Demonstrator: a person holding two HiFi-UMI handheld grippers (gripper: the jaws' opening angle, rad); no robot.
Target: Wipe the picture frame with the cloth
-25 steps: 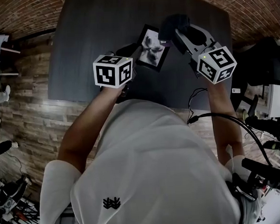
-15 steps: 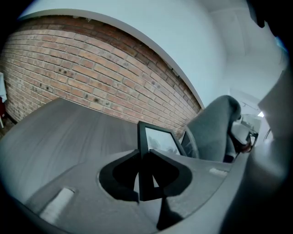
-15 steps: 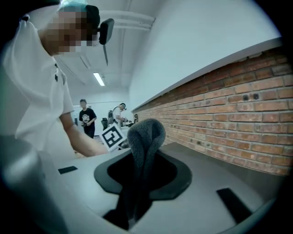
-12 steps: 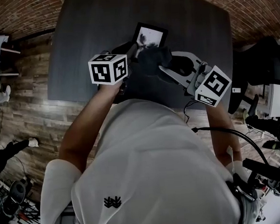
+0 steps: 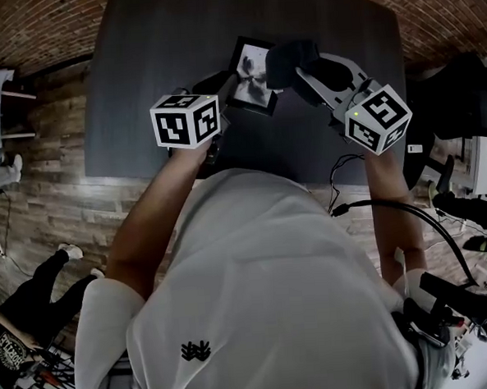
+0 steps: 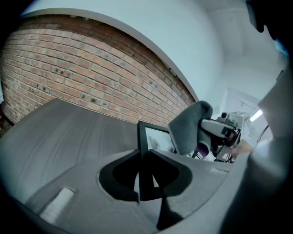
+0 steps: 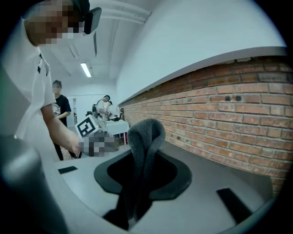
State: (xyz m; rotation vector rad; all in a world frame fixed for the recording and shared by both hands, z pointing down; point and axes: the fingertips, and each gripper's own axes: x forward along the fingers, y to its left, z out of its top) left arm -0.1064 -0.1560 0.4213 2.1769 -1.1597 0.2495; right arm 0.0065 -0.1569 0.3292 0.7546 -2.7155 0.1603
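Picture frame is held over the dark counter, with one edge clamped in the closed left tool. The right tool pinches the cloth, which sits at the frame's front. Pressing too hard could lever the frame out of that narrow grip.

Both arms reach forward, forearms bare; left gripper jaws clamped on picture frame edge, right gripper jaws pinched on cloth, angled toward the left one
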